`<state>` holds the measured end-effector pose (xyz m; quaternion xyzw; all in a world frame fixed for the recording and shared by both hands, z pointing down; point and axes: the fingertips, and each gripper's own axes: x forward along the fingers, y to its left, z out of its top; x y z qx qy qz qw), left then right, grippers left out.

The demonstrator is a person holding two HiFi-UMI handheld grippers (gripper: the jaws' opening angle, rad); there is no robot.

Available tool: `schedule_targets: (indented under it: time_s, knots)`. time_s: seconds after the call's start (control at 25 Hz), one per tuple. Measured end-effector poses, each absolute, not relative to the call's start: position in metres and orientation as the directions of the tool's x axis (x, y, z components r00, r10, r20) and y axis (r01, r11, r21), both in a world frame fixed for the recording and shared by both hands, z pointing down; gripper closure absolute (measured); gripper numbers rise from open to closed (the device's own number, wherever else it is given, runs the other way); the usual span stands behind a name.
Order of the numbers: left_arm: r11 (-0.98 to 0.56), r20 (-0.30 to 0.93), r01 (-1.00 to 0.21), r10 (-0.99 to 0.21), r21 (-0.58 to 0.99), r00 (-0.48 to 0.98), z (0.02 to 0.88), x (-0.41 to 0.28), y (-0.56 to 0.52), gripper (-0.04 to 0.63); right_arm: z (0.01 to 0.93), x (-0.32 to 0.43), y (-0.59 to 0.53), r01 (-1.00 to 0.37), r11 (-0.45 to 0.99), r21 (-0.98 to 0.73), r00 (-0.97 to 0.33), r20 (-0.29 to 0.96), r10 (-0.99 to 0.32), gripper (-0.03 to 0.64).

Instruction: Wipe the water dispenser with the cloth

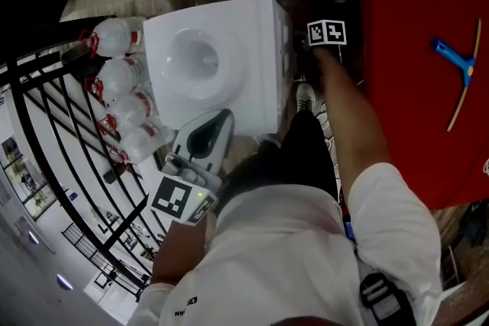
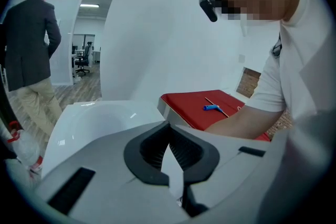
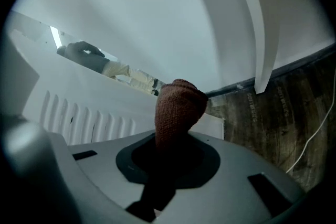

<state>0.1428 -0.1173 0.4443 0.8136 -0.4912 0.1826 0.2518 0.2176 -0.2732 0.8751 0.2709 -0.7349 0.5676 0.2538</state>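
The right claw (image 3: 176, 131) is clenching the brown knitted cloth (image 3: 178, 105), and a rounded wad of it is poking out past the jaw tips. That claw is working low beside the white water dispenser (image 1: 206, 65), along the dispenser's right side in the head view, where only its marker cube is showing at the end of the outstretched arm. In the right gripper view the cloth is sitting close to the dispenser's side panel, next to a row of vent slats (image 3: 89, 123); whether it is actually touching the panel I cannot tell. Dark wooden floor (image 3: 283, 113) is showing off to the right.

The left claw (image 2: 168, 126) is riding just above the near edge of the dispenser's top, its jaws closed tip to tip and grasping nothing. Beyond it the shallow round basin in the top of the dispenser is catching the light.

To the right a red surface (image 1: 412, 50) is carrying a blue-handled tool (image 1: 454, 63), lying well away from both claws. On the dispenser's other side, white bags (image 1: 122, 88) tied with red are piling up against a black railing (image 1: 46, 133). A person (image 2: 31, 44) in a dark jacket and pale trousers is standing beyond the dispenser.
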Motion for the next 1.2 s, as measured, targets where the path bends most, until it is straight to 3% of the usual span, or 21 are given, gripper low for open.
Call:
schedule_targets:
  time_s: [0.52,0.84,1.2]
  knots:
    - [-0.424,0.462,-0.88,-0.75,0.213,0.473,0.416,0.113,-0.065,0.603,0.776,0.225,-0.242,-0.677,0.347,-0.649,-0.736,0.613,-0.289,0.563]
    - [-0.473,0.365,-0.851,-0.769,0.226,0.524,0.399,0.073,0.003,0.603,0.653,0.254,-0.185,-0.687,0.435,-0.581,-0.723,0.492,-0.485,0.563]
    - [-0.51,0.312,-0.831,-0.771,0.221,0.556,0.391,0.03,0.098,0.603,0.532,0.265,-0.046,-0.641,0.456,-0.617,-0.71,0.252,-0.657,0.563]
